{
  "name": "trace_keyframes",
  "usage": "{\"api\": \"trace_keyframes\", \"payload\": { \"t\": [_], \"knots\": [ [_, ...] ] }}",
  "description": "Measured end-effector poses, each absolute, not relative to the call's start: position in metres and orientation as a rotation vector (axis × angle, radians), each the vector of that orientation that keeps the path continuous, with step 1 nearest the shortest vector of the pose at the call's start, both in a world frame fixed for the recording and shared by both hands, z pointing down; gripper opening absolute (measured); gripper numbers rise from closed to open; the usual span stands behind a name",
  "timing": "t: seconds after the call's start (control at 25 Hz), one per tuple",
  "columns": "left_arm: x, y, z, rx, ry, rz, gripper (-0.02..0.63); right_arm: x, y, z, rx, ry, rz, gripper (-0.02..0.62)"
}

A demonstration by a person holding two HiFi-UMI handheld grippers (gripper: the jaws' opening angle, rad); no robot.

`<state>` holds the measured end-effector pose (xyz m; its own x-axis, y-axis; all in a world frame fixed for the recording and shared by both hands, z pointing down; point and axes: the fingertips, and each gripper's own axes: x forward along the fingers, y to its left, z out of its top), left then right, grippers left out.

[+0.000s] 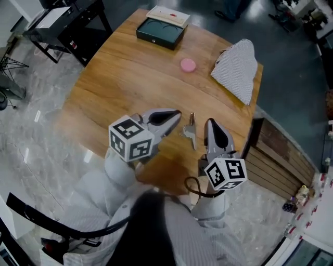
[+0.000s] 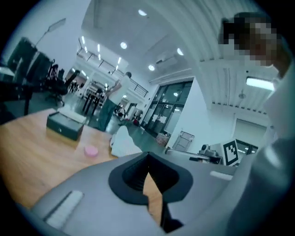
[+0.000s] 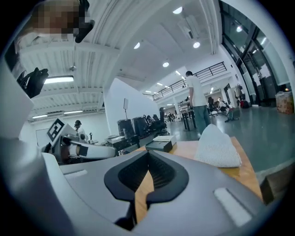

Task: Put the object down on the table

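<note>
At the lower middle of the head view the left gripper (image 1: 176, 117) is hovering over the near edge of the wooden table (image 1: 119, 78), pointing toward the right. Its fingers are pressing fully together, and in the left gripper view (image 2: 147, 162) only the bare wood is showing through the slit between the dark pads, so it is gripping nothing. Just to the right of it the right gripper (image 1: 209, 124) is pointing up the frame. Its fingers are also clenched on each other and, as the right gripper view (image 3: 148, 160) is showing, they are carrying nothing. The small metal object (image 1: 189, 131) is lying flat on the table between the two grippers, close to both tips but touching neither. What kind of object it is I cannot tell. Further up, a pink round disc (image 1: 188, 65) is lying alone on the wood, and to the right of it a white striped cloth bundle (image 1: 237, 67) is sitting at the table's right edge. At the far end, at the top of the frame, a dark box (image 1: 160, 32) is standing with its lid closed, so its content is not showing. A flat light box (image 1: 168, 15) is lying just behind it.
</note>
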<state>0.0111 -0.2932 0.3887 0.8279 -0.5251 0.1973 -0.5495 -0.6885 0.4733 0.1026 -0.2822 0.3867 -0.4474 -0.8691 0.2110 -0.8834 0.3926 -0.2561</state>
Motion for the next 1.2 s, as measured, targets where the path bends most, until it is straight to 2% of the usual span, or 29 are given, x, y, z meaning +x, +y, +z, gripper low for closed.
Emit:
{"api": "trace_keyframes", "payload": {
  "t": [0.36, 1.2],
  "knots": [
    [-0.001, -0.292, 0.317, 2.656, -1.117, -0.015, 0.000, 0.082, -0.282, 0.333, 1.603, -2.658, 0.310, 0.014],
    [0.025, -0.279, 0.311, 2.676, -1.057, -0.020, 0.000, 0.090, -0.264, 0.318, 1.597, -2.674, 0.276, 0.012]
  ]
}}
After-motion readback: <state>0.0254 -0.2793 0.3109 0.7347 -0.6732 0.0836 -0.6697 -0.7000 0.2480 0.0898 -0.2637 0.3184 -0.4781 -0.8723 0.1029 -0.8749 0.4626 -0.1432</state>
